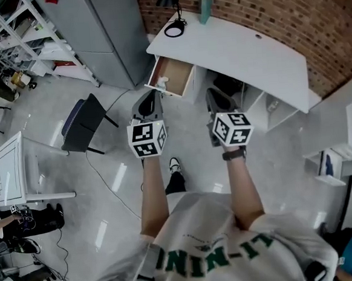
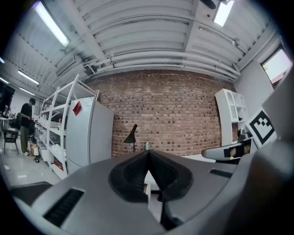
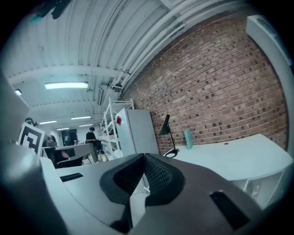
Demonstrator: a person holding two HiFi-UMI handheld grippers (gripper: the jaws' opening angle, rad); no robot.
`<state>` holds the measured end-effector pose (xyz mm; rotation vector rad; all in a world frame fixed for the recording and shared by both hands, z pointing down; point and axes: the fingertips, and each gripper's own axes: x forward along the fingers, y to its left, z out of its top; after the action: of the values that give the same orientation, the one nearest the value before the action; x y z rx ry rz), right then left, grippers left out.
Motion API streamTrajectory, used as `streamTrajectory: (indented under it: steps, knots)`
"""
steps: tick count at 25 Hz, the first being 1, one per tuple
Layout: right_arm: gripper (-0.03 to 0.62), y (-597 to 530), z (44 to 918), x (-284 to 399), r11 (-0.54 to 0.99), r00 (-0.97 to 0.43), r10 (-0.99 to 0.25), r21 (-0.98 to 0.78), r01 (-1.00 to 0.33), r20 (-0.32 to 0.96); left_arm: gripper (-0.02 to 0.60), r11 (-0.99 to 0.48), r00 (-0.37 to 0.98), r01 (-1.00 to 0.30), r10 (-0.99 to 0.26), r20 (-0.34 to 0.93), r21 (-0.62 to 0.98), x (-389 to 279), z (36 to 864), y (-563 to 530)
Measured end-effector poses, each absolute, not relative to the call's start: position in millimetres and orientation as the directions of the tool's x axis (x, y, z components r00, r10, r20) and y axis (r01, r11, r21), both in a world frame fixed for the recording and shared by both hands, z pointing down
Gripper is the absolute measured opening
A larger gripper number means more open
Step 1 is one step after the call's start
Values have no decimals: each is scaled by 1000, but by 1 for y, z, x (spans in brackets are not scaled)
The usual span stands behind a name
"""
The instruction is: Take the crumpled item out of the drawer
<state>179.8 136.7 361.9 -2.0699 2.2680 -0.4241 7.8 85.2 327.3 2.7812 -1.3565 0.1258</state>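
The white desk (image 1: 241, 47) stands ahead by the brick wall, and its wooden drawer (image 1: 174, 73) is pulled open at the left end. A small pale lump (image 1: 162, 82) sits at the drawer's front edge; I cannot tell whether it is the crumpled item. My left gripper (image 1: 150, 95) hangs just short of the drawer front, jaws shut with nothing between them, as the left gripper view (image 2: 148, 156) shows. Beside it, before the desk's open underside, my right gripper (image 1: 212, 93) is also shut and holds nothing (image 3: 144, 158).
On the desk's far left stand a black lamp (image 1: 172, 10) and a teal bottle (image 1: 205, 8). A dark chair (image 1: 83, 123) is on the floor to the left, a grey cabinet (image 1: 104, 33) behind it. White shelves (image 1: 341, 154) are at the right. A cable (image 1: 109, 178) trails over the floor.
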Motion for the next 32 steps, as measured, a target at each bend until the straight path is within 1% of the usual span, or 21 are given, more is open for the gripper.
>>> streamTrajectory:
  steps: [7, 15, 20, 25, 29, 32]
  knots:
    - [5, 19, 354, 160, 87, -120, -981, -207, -974, 152, -3, -637, 632, -771, -768, 104, -20, 1, 330, -33]
    - [5, -83, 368, 134, 71, -111, -976, -213, -974, 185, -3, -665, 663, -747, -742, 99, 11, -23, 348, -141]
    - [5, -117, 408, 126, 98, -159, -948, -220, -971, 277, -3, -675, 676, -735, -722, 145, 64, -19, 385, -175]
    - [5, -155, 447, 121, 112, -192, -914, -233, -966, 358, -3, -676, 682, -731, -719, 131, 93, -18, 405, -209]
    - [5, -193, 479, 120, 160, -248, -879, -239, -958, 407, -3, -646, 654, -755, -736, 174, 108, -14, 433, -239]
    - [5, -218, 504, 117, 179, -277, -848, -246, -952, 452, -3, -628, 646, -763, -735, 207, 151, -14, 456, -262]
